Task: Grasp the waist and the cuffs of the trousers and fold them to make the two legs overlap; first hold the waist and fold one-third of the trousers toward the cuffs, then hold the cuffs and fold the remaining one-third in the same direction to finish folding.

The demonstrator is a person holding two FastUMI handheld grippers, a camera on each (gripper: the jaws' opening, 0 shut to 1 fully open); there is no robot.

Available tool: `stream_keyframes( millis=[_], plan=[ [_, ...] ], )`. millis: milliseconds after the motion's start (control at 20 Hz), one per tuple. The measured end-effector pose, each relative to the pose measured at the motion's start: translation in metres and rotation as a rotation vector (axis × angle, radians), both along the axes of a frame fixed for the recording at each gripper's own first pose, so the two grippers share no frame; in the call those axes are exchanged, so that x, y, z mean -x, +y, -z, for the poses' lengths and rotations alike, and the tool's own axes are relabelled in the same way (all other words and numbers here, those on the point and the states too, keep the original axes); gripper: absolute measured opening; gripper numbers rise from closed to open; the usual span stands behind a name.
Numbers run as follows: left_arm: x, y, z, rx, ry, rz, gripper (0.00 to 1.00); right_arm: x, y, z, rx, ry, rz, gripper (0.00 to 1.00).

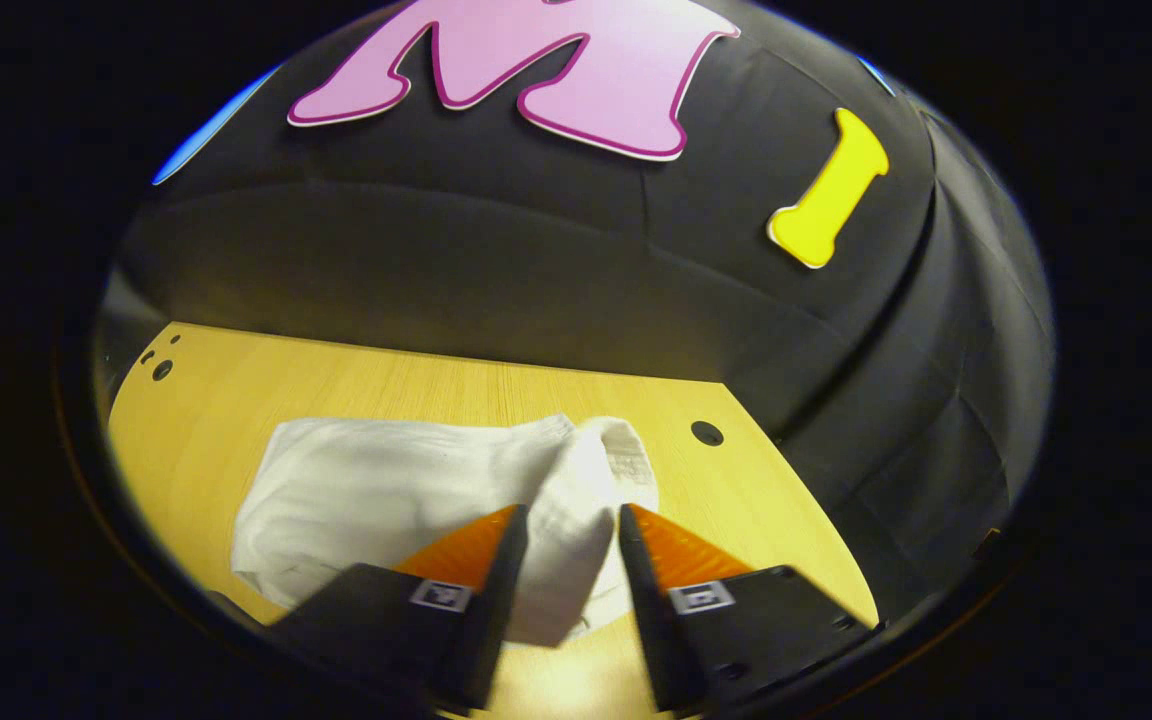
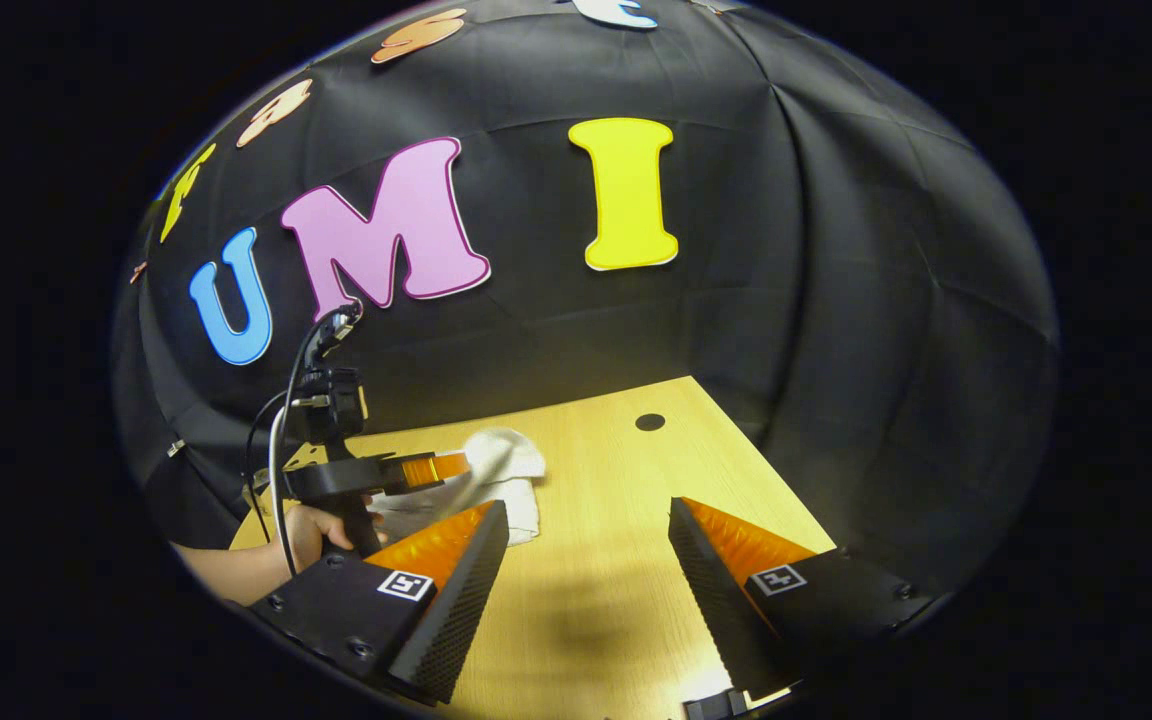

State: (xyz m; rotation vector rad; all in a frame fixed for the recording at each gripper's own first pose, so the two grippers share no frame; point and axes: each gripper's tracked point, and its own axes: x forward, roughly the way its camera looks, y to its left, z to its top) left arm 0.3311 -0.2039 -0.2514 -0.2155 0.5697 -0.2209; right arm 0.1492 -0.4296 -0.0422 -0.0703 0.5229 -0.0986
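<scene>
Left gripper view: left gripper [image 1: 571, 525] fingers clamp a raised fold of the white trousers [image 1: 376, 495], bunched on the bench [image 1: 756, 500]. Right gripper [image 2: 586, 520] hovers apart over bare bench, fingers wide, gripping nothing.

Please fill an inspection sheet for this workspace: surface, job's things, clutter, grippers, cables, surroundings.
Surface: wooden table, round holes in it.
Job's things: white trousers, bunched on the table, one part lifted.
Clutter: nothing seen.
Grippers: left gripper has cloth between its fingers, whether pressed cannot be told; right gripper open over bare table, nothing held.
Cables: black cable running along the left gripper, above the hand.
Surroundings: black cloth wall behind the table.
</scene>
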Motion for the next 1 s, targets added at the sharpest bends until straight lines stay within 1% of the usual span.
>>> stream_keyframes(
  millis=[100, 150, 250, 300, 450, 500, 600, 650, 700, 750, 800, 850, 900, 1000],
  plan=[
    [0.018, 0.021, -0.005, -0.022, -0.007, -0.025, 0.91, 0.004, 0.012, -0.003, 0.006, -0.004, -0.007, 0.99],
    [0.031, 0.033, -0.012, -0.027, -0.015, -0.043, 0.94, 0.006, 0.019, -0.002, 0.013, -0.003, -0.006, 0.99],
    [0.065, 0.055, -0.029, -0.038, -0.050, -0.057, 0.96, 0.016, 0.034, -0.001, 0.043, 0.014, -0.003, 0.99],
    [0.083, 0.067, -0.036, -0.060, -0.070, -0.057, 0.96, 0.021, 0.046, -0.001, 0.056, 0.017, -0.013, 0.99],
    [0.141, 0.103, -0.057, -0.140, -0.131, -0.043, 0.96, 0.036, 0.086, -0.004, 0.074, 0.006, -0.071, 0.99],
    [0.161, 0.112, -0.066, -0.137, -0.149, -0.037, 0.96, 0.042, 0.101, -0.006, 0.078, -0.003, -0.092, 0.98],
    [0.205, 0.119, -0.082, -0.078, -0.174, -0.016, 0.96, 0.061, 0.127, -0.004, 0.081, -0.004, -0.119, 0.98],
    [0.224, 0.124, -0.089, -0.049, -0.182, -0.021, 0.96, 0.071, 0.138, 0.000, 0.081, 0.008, -0.122, 0.98],
    [0.243, 0.129, -0.096, -0.018, -0.181, -0.030, 0.92, 0.083, 0.148, 0.007, 0.077, 0.031, -0.124, 0.98],
    [0.261, 0.134, -0.097, 0.019, -0.170, -0.044, 0.96, 0.095, 0.158, 0.012, 0.066, 0.051, -0.127, 0.98],
    [0.277, 0.141, -0.101, 0.052, -0.155, -0.063, 0.96, 0.106, 0.168, 0.014, 0.047, 0.058, -0.129, 0.98],
    [0.288, 0.151, -0.103, 0.076, -0.147, -0.095, 0.95, 0.114, 0.179, 0.014, 0.028, 0.047, -0.129, 0.98],
    [0.296, 0.165, -0.107, 0.095, -0.144, -0.144, 0.95, 0.121, 0.188, 0.010, 0.018, 0.031, -0.130, 0.98],
    [0.316, 0.194, -0.112, 0.136, -0.138, -0.247, 0.95, 0.133, 0.197, 0.001, 0.034, 0.000, -0.142, 0.98]
  ],
)
